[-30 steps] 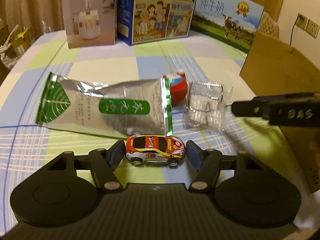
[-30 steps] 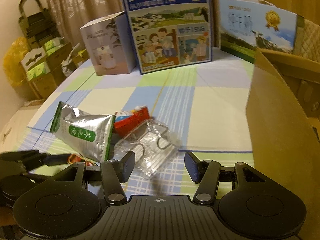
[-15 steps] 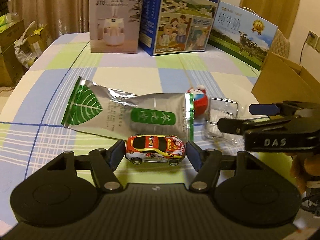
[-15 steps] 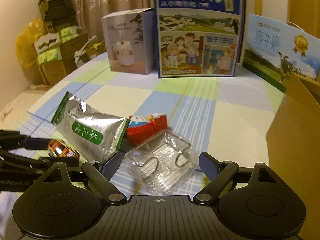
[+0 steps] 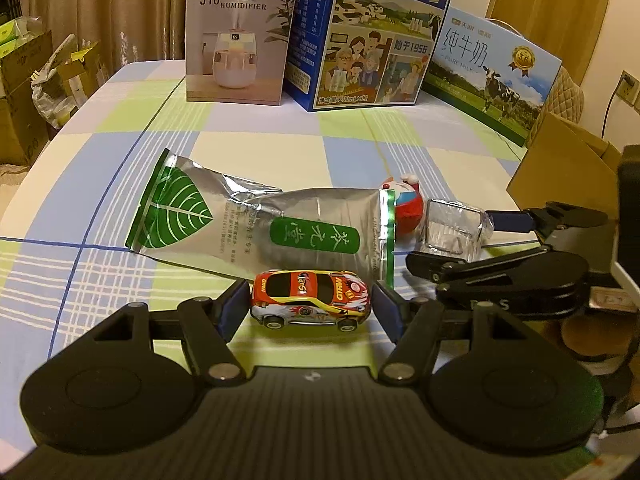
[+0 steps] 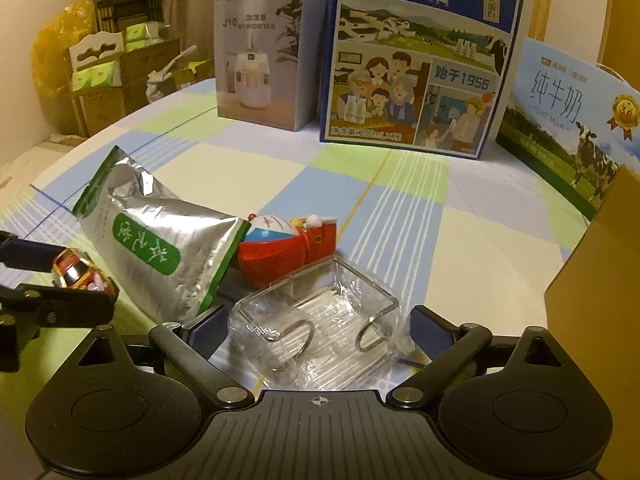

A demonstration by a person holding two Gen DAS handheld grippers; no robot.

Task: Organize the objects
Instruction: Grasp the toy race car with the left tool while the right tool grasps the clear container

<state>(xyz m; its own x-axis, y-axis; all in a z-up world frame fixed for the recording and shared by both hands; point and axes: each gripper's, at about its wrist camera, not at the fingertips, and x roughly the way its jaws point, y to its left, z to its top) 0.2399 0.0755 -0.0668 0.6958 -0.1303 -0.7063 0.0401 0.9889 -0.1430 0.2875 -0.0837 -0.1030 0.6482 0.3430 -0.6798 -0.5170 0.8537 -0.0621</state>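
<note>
The left hand-held gripper [image 5: 310, 308] clamps the toy car [image 5: 309, 299] end to end; the right hand-held gripper [image 6: 318, 326] straddles the clear packet [image 6: 320, 332], jaws wide

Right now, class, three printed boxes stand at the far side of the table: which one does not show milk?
The humidifier box, leftmost of the three. Its pale front shows a humidifier and a plant, while the tall blue box and the cow box beside it carry milk lettering.
</note>
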